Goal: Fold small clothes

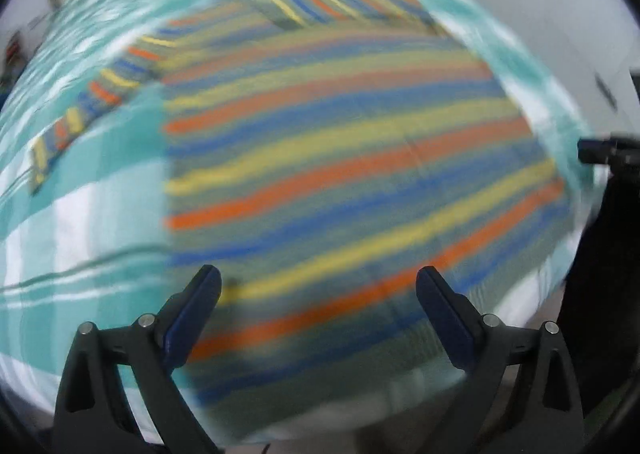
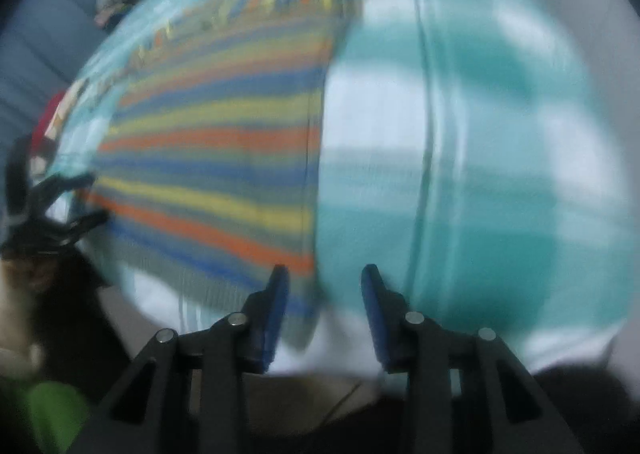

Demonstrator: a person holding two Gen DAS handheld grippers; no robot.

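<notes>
Both claws hang spread and empty: left claw [image 1: 318, 282], right claw [image 2: 325, 281]. Between them, the striped sweater [image 1: 340, 157] lies flat on the teal checked bed cover [image 2: 480, 173]. Pinching both hem corners evenly should keep the fold square.

Garment [image 1: 340, 157] flat on cloth [image 1: 100, 157] (sleeves spread sideways).

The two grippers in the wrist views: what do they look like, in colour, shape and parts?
Both look alike. The left gripper has black plastic linkage arms with triangular cut-outs, round silver pivot pins, and two flat dark blue fingers. The right gripper shows the same black frame, silver pins and blue fingers. No cables, markings or sleeves are discernible; the frames are blurred.
</notes>
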